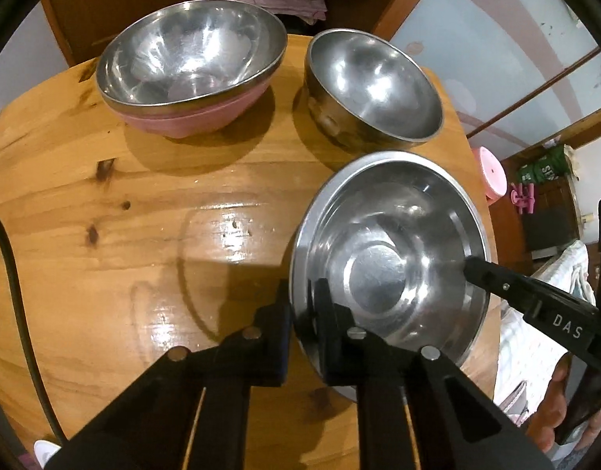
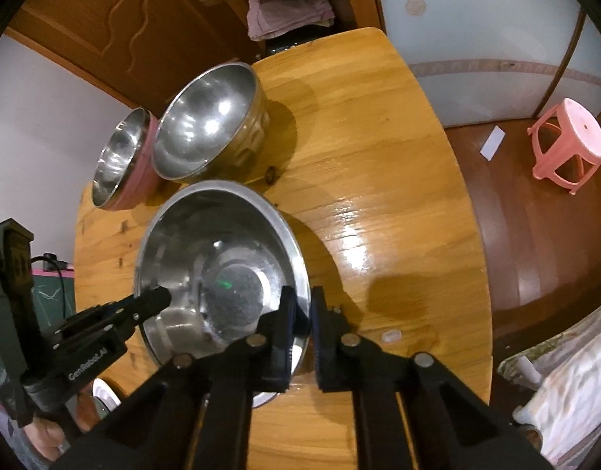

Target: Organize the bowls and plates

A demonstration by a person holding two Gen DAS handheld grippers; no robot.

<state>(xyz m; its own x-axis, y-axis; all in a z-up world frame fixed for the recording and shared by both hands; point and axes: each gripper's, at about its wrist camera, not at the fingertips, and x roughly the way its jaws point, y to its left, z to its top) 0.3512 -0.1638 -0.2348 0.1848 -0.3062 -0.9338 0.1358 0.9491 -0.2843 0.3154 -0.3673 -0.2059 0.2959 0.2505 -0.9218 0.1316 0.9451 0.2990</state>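
Note:
A wide, shallow steel dish sits on the wooden table near its right edge. My left gripper is shut on the dish's near-left rim, one finger inside and one outside. My right gripper is shut on the opposite rim of the same dish. Each gripper shows in the other's view, the right gripper reaching in from the right and the left gripper from the left. Behind the dish stand a pink bowl with a steel lining and a deeper steel bowl.
The pink bowl and steel bowl stand side by side at the table's far end. A pink stool stands on the floor to the right. Folded pink cloth lies on a shelf behind. A black cable hangs at the left.

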